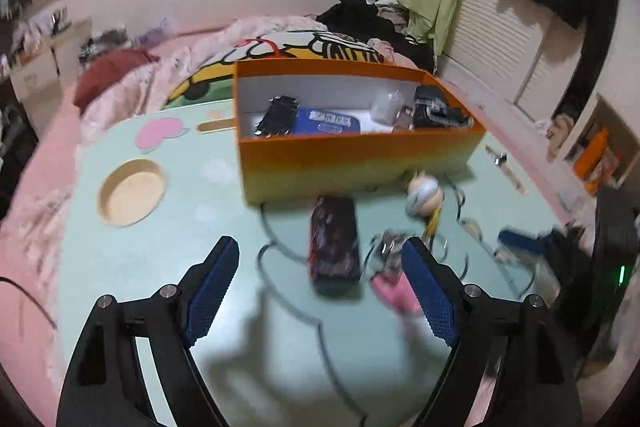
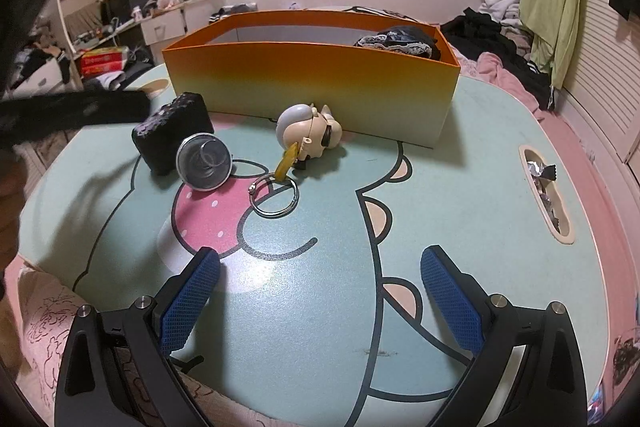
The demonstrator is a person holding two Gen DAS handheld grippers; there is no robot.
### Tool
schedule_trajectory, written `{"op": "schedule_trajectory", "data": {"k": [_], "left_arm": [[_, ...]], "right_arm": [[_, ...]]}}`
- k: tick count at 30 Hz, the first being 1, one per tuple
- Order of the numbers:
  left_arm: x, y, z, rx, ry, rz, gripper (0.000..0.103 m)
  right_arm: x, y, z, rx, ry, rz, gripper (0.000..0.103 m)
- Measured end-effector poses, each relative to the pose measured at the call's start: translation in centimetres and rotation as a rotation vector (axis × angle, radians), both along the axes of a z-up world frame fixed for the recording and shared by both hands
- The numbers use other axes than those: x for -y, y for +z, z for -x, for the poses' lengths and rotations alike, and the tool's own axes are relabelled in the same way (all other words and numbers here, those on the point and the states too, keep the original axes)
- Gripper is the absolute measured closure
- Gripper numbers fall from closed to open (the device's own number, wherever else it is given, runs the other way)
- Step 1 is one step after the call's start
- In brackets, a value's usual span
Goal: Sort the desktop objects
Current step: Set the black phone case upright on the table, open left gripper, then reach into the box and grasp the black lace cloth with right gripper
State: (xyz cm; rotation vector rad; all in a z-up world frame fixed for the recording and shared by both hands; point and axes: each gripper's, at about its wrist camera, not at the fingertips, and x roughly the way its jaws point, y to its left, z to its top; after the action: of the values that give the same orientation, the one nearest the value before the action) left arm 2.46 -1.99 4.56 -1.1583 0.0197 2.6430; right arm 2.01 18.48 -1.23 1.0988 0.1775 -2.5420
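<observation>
One orange box [image 2: 312, 83] stands on the far part of the mint-green table [image 2: 460, 211]. Outside the box, on the table in front of it, I count three loose things. The first is one dark patterned case [image 2: 172, 131], near the left end of the box. The second is one small round jar with a shiny lid [image 2: 204, 163], lying on its side and touching the case. The third is one figure keychain [image 2: 310, 135] with a grey head, just in front of the box wall; its one metal ring [image 2: 274, 197] lies flat on the table.

Inside the box, the left wrist view shows one black comb-like thing [image 1: 278, 117] and one blue flat pack [image 1: 328, 121] side by side, one clear small bag [image 1: 386, 103], and one dark bundle with lace [image 1: 436, 107] at the right end.

The left gripper [image 1: 320, 257] has its jaws spread wide, with nothing pressed between them; the dark case lies on the table beyond the fingertips. This view is blurred. The right gripper [image 2: 320, 263] also has its jaws spread apart and empty, over a bare part of the table, well apart from the three things.

One round recess [image 1: 132, 193] is in the table at the left, and one long slot [image 2: 546, 195] with crumpled foil at the right.
</observation>
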Motion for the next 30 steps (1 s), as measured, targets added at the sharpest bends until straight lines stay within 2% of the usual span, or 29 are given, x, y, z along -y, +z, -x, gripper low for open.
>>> {"op": "schedule_trajectory", "data": {"k": [3,6,7,8,10,12,21,24,25,27,30], "left_arm": [[0.2,-1.5,-1.6,0.067,-0.068,0.031,0.020],[-0.3,-3.4,-2.3,0.091,-0.052,0.111,0.020],[-0.7,-4.2,-2.0,0.095,-0.034,0.137,0.011],[-1.2,-4.5,-2.0,0.049,-0.011,0.172,0.003],[-1.4,-4.8,-1.7,0.016,0.039,0.126,0.000],[-1.6,-4.6,-1.7,-0.009,0.079,0.124,0.000],[-1.0,-4.0,-1.6,-0.026,0.072,0.116,0.000],[-1.3,-4.8,-1.7,-0.027,0.074,0.113,0.000],[-1.3,-4.9,-1.7,-0.027,0.074,0.113,0.000],[-1.4,-5.0,-1.8,-0.027,0.077,0.111,0.000],[-1.5,-5.2,-1.9,-0.027,0.077,0.111,0.000]], "right_arm": [[0.0,0.0,0.0,0.000,0.000,0.000,0.002],[0.0,0.0,0.0,-0.001,0.000,0.000,0.002],[0.0,-0.1,0.0,-0.001,0.000,-0.001,0.002],[0.0,-0.1,0.0,0.000,-0.001,-0.002,0.002],[-0.1,-0.1,0.1,-0.003,-0.002,-0.005,0.002],[-0.2,-0.2,0.2,-0.005,-0.007,-0.007,0.002],[-0.6,-0.3,0.0,-0.009,-0.032,-0.012,0.002],[-0.8,-0.1,-0.2,-0.019,-0.033,0.000,0.002],[-1.1,0.0,-0.3,-0.027,-0.028,0.011,0.005],[-1.6,0.8,-0.5,-0.046,-0.011,0.049,0.020],[-2.6,2.6,0.2,-0.012,-0.014,0.123,0.038]]}}
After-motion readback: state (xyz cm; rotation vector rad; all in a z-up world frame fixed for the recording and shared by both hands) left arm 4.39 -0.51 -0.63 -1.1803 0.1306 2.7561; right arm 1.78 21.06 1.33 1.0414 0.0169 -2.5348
